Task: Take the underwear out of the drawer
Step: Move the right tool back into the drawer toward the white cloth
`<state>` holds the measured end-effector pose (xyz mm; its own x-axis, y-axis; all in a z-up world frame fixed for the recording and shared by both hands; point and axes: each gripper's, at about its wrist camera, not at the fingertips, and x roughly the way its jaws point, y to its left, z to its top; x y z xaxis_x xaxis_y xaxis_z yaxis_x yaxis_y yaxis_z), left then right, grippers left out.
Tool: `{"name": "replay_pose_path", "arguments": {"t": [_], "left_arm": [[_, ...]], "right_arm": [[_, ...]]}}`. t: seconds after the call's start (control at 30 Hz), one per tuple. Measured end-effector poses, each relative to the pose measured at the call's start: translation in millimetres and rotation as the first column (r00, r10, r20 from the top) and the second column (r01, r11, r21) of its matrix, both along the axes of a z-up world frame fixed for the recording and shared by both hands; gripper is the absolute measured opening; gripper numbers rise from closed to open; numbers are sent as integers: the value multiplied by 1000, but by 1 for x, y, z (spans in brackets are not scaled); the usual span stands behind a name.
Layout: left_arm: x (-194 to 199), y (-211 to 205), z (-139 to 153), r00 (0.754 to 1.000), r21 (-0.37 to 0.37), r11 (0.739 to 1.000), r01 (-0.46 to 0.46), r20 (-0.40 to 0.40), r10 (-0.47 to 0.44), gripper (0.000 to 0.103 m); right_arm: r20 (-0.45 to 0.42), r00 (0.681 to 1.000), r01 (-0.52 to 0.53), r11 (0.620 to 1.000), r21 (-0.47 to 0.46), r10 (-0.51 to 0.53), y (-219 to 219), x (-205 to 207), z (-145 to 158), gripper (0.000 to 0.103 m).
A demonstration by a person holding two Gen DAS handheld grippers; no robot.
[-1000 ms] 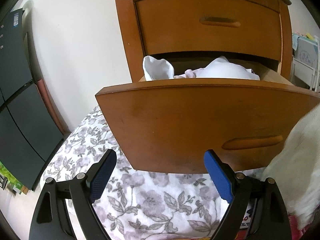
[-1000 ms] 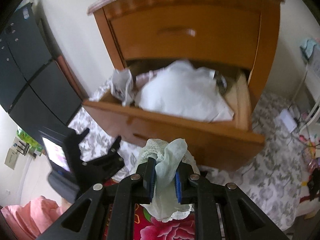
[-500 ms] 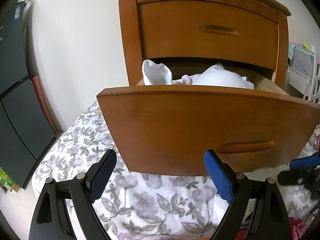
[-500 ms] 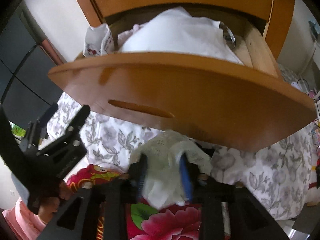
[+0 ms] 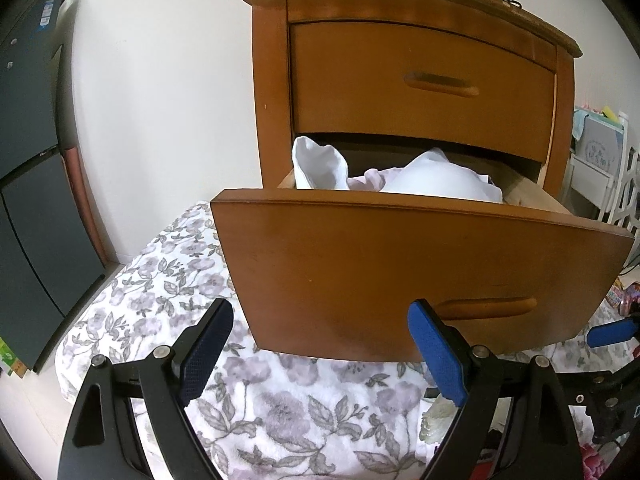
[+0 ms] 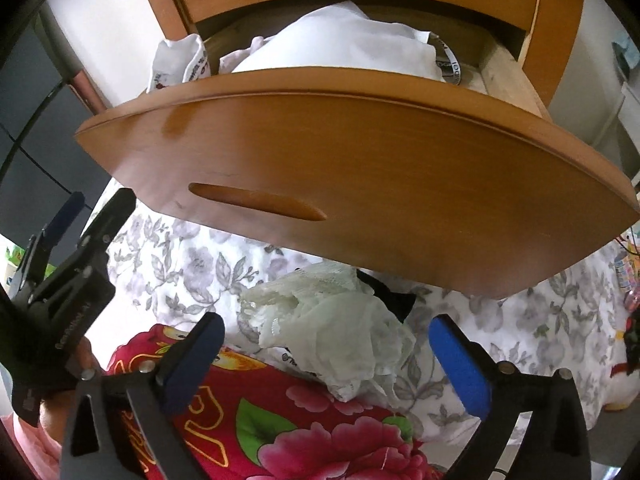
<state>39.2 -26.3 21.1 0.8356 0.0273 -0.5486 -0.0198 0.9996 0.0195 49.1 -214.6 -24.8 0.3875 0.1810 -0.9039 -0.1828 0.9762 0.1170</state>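
Underwear (image 6: 344,344) let go just now, lying loose below the pulled-out drawer (image 6: 360,152), partly on the grey-flowered blanket (image 6: 192,264), partly on the red floral cloth (image 6: 280,432). Right gripper (image 6: 326,322) with jaws opening wide, pads clear of the fabric on either side (pinched tight on it a second ago). Left gripper (image 5: 320,306) spread too, empty, facing the drawer front. Likely one piece delivered; white garments (image 6: 340,44) heaped inside yet. Pale green lace and mesh, crumpled, limp, scallop-edged. Smooth, bowed, varnished wood. Plush blanket.
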Motion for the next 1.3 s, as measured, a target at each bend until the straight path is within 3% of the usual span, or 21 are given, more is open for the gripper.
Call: {"name": "replay_pose_path", "arguments": {"t": [0.53, 0.63, 0.9, 1.3], "left_arm": [[-1, 3, 6, 1000, -40, 999, 19, -4, -19, 90], [-4, 2, 9, 1000, -34, 999, 23, 20, -22, 99], [-8, -2, 15, 996, -56, 996, 73, 49, -70, 99], [1, -5, 3, 1000, -3, 1000, 28, -4, -28, 99]], "right_arm": [[132, 989, 67, 997, 25, -69, -13, -16, 17, 103], [142, 988, 64, 998, 23, -67, -14, -17, 20, 103], [185, 980, 69, 997, 44, -76, -21, -20, 31, 103], [270, 959, 65, 994, 86, -86, -31, -15, 84, 103]]}}
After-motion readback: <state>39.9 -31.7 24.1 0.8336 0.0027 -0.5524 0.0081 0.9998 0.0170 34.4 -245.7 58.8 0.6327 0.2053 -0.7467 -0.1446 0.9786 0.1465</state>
